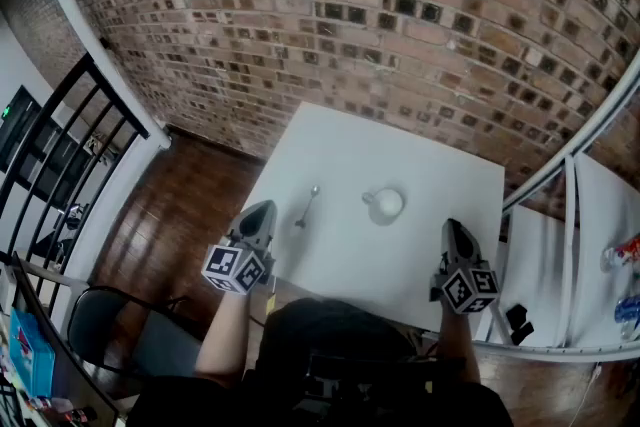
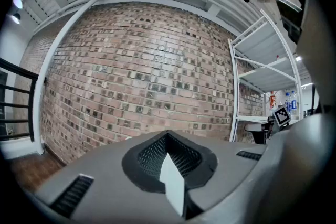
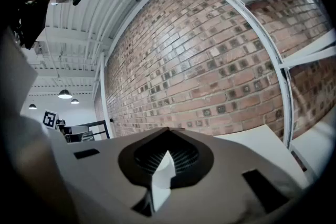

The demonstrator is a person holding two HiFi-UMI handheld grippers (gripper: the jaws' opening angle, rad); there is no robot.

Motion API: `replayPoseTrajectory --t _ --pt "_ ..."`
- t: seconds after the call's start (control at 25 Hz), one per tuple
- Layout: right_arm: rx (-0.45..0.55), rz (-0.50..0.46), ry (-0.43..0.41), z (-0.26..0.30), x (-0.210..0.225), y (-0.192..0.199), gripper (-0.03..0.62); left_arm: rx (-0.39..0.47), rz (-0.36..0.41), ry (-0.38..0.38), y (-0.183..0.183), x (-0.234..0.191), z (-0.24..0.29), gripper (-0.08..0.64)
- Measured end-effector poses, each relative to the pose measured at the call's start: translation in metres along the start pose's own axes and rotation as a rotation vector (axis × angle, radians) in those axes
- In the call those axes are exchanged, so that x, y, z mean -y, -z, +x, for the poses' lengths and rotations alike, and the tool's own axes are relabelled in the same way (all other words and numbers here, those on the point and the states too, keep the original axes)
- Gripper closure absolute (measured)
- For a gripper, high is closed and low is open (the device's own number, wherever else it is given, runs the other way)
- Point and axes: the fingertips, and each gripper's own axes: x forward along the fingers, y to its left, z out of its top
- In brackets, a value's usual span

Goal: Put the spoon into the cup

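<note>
In the head view a small metal spoon [image 1: 307, 206] lies flat on the white table [image 1: 400, 155], its bowl toward the far side. A white cup [image 1: 386, 204] stands upright just right of it, handle pointing at the spoon. My left gripper [image 1: 261, 208] hovers over the table's near left edge, a short way left of the spoon, shut and holding nothing. My right gripper [image 1: 453, 227] is near the table's right front, right of the cup, its jaws also together and holding nothing. Both gripper views face the brick wall; the left gripper [image 2: 168, 137] and right gripper [image 3: 167, 131] show neither spoon nor cup.
A brick wall [image 1: 380, 15] runs behind the table. White shelving [image 1: 575, 245] with a black item [image 1: 518, 321] stands at the right. A black chair [image 1: 105, 325] and black railing [image 1: 70, 135] are on the left over wooden floor.
</note>
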Motion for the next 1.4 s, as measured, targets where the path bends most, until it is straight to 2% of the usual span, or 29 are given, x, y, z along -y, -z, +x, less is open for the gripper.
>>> replayPoseTrajectory --t 0.24,0.44,0.8,0.84,1.04,1.28,1.4 --pt "-0.007 -0.012 -0.003 0.002 0.007 0.0 0.588 -0.068 -0.025 0.022 0.031 0.003 0.019 0.557" --pt "-0.025 0.012 -0.001 0.001 0.012 0.014 0.588 -0.198 -0.019 0.013 0.07 -0.004 0.034 0.557" --pt "-0.051 0.034 -0.013 -0.001 0.007 0.02 0.588 -0.442 0.039 0.017 0.151 -0.005 0.066 0.557" --pt "-0.052 0.038 -0.012 -0.001 0.008 0.021 0.588 -0.475 0.038 0.014 0.16 -0.006 0.068 0.549" --pt "-0.028 0.084 0.001 -0.008 0.015 0.015 0.588 -0.624 0.053 -0.014 0.211 -0.014 0.071 0.352" --pt "-0.004 0.135 0.004 -0.01 0.016 0.007 0.588 -0.702 0.038 -0.009 0.235 -0.01 0.064 0.347" --pt "0.007 0.144 0.002 -0.01 0.017 0.007 0.588 -0.712 0.06 -0.017 0.243 -0.01 0.064 0.35"
